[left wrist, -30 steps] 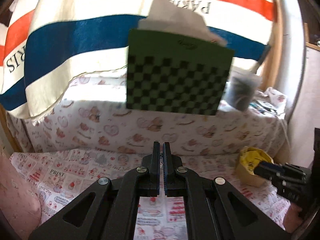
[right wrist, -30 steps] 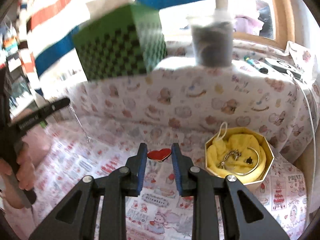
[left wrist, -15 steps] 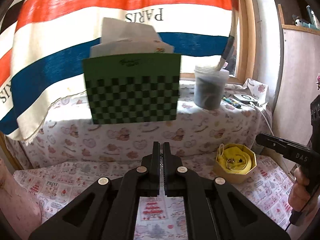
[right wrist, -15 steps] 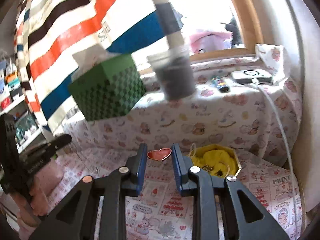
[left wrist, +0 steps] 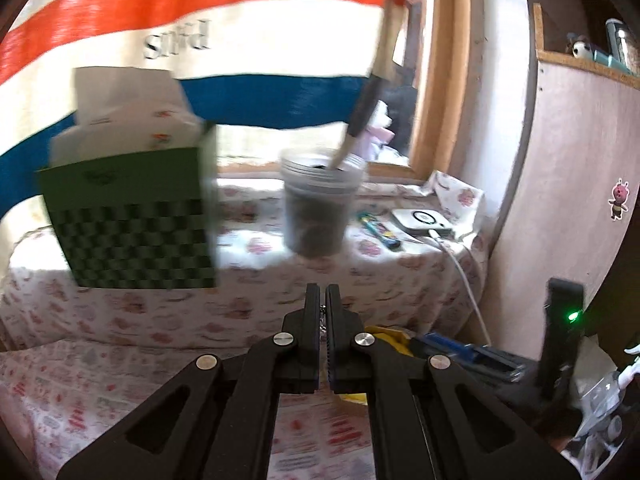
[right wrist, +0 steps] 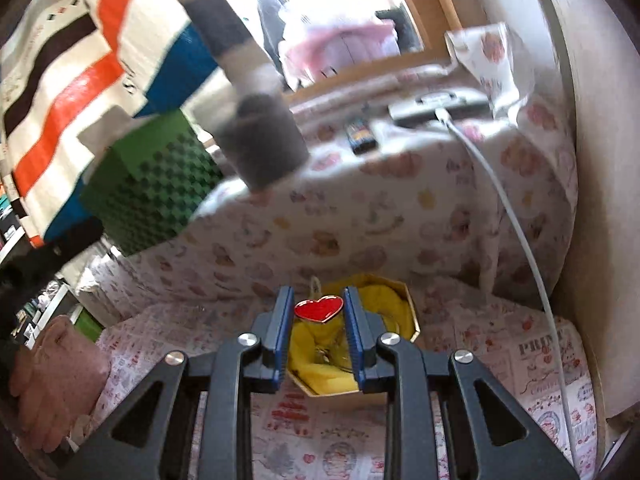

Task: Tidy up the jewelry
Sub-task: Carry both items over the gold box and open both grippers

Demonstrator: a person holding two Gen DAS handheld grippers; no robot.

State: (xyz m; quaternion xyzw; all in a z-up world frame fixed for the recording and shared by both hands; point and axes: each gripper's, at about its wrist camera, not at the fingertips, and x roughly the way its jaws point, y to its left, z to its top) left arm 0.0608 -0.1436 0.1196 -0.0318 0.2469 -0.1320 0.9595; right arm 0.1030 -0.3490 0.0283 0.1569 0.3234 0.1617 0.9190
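Right claw (right wrist: 319, 309) clenched on red heart pendant (right wrist: 319, 309), held above open yellow-lined octagonal box (right wrist: 406, 312) near the wall edge. Left claw (left wrist: 322, 312) pinched shut on a thin chain (left wrist: 322, 322).

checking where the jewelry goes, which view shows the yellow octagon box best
The right wrist view: the yellow octagon box lies just beyond the right gripper, its yellow lining and some jewelry visible between the fingers. The left wrist view shows only a yellow sliver behind the left gripper.
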